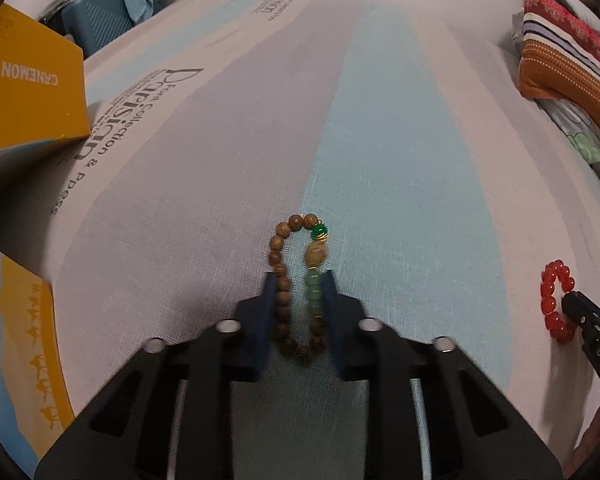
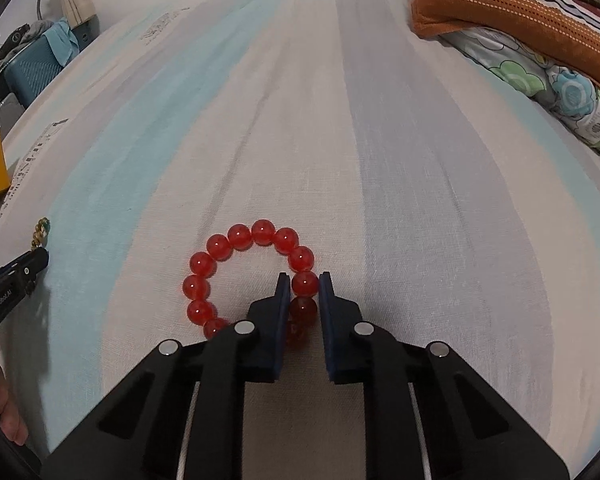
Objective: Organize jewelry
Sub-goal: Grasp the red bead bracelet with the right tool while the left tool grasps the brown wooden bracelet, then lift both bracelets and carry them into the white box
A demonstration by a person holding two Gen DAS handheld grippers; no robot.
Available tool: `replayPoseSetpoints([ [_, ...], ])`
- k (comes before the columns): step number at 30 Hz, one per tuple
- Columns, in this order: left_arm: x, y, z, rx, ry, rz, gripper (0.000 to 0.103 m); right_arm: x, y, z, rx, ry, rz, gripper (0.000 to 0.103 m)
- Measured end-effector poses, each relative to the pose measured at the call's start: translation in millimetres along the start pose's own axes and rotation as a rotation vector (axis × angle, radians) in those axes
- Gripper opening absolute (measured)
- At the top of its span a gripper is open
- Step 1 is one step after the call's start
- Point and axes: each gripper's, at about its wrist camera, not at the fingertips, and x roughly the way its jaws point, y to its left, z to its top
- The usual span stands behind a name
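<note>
Your left gripper (image 1: 299,280) sits low over the striped sheet (image 1: 380,120), fingers narrowed around the wooden bracelet (image 1: 298,284): the loop is squeezed long and thin between the blue pads (image 1: 269,312), its brown strand against the left pad and its green beads against the right, the far end with the bright green bead sticking out past the tips. Your right gripper (image 2: 304,280) has its fingers nearly closed on the right side of the red bracelet (image 2: 244,276), one red bead pinched between the pads (image 2: 281,312); the rest of the ring lies flat on the sheet to the left. The two bracelets lie well apart, red to the right of wooden. A yellow box (image 1: 28,80) stands far left; folded bedding (image 2: 520,32) lies far right.
</note>
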Motion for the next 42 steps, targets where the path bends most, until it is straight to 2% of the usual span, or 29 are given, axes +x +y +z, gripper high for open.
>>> replayPoseSetpoints([
  [1, -1, -1, -1, 0.002, -0.001, -0.001, 0.007, -1, -1, 0, 0.000, -0.002, 0.003, 0.013],
  [25, -62, -9, 4, 0.031, -0.052, -0.034, 0.007, -71, 14, 9, -0.026, -0.129, 0.102, 0.013],
  [42, -132, 0, -9, 0.067, -0.121, -0.056, 0.007, -127, 19, -5, -0.030, -0.177, 0.088, 0.013],
])
